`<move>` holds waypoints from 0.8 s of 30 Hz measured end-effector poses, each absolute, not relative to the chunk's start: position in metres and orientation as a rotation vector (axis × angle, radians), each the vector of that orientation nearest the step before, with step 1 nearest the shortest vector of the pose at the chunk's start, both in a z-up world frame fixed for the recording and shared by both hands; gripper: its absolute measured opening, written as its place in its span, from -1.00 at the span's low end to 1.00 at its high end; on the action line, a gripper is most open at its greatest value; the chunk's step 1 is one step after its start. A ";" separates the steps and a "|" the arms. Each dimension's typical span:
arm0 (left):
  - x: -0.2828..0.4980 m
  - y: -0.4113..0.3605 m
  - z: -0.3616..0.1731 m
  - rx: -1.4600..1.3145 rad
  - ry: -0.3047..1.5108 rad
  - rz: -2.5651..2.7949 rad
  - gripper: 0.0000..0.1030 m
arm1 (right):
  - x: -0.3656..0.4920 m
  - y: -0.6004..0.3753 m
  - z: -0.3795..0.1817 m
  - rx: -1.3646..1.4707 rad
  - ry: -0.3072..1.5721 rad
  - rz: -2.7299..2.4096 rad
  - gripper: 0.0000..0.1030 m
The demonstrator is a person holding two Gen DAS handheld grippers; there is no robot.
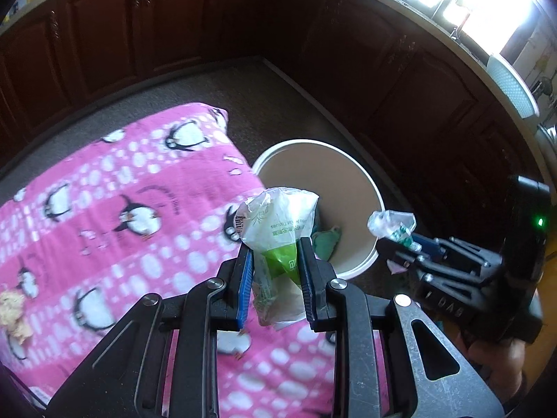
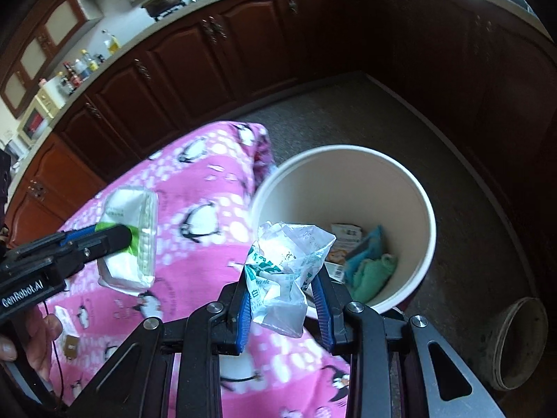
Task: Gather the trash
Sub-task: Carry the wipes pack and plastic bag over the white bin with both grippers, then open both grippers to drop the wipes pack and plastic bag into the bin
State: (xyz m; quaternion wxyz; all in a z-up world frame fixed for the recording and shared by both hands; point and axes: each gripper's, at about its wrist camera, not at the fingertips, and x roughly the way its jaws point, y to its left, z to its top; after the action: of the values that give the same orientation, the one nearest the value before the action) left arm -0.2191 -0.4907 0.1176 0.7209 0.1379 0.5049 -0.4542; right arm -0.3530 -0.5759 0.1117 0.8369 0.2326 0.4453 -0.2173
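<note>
My left gripper [image 1: 275,247] is shut on a white and green tissue packet [image 1: 278,223], held above the edge of the pink penguin blanket [image 1: 104,209], just left of the white trash bin [image 1: 362,188]. It also shows in the right wrist view [image 2: 128,240]. My right gripper [image 2: 283,278] is shut on a crumpled clear plastic wrapper [image 2: 289,261], held at the bin's [image 2: 428,209] near left rim. In the left wrist view the right gripper [image 1: 400,240] holds the wrapper [image 1: 390,223] beside the bin's right rim. Trash lies in the bin, including teal cloth [image 2: 369,271].
A crumpled tan scrap [image 1: 14,313] and a small box [image 2: 68,327] lie on the blanket. Dark wooden cabinets [image 2: 209,62] ring the carpeted floor [image 2: 452,188]. A round empty pot [image 2: 518,341] stands on the floor right of the bin.
</note>
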 end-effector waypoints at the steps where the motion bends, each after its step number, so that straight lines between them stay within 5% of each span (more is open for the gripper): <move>1: -0.219 -0.496 0.115 0.303 1.121 -1.004 -0.57 | -0.353 -0.579 0.108 0.494 0.948 -0.467 -0.42; 10: -0.215 -0.534 0.087 0.297 1.157 -1.014 -0.56 | -0.359 -0.612 0.077 0.563 0.980 -0.502 -0.42; 13: -0.217 -0.544 0.081 0.297 1.164 -1.018 -0.54 | -0.359 -0.619 0.068 0.572 0.997 -0.524 -0.16; 14: -0.217 -0.546 0.079 0.296 1.168 -1.016 -0.49 | -0.360 -0.621 0.064 0.577 0.999 -0.531 0.02; 19: -0.217 -0.554 0.074 0.284 1.183 -1.022 -0.09 | -0.366 -0.626 0.057 0.607 1.002 -0.545 0.03; 24: -0.218 -0.548 0.076 0.289 1.170 -1.024 -0.07 | -0.370 -0.627 0.056 0.628 0.994 -0.554 0.04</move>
State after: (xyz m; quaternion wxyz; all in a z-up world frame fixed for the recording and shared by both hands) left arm -0.2179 -0.5481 0.0765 0.7034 0.1298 0.5259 -0.4603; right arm -0.3704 -0.6270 0.0563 0.7962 0.2922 0.4629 -0.2578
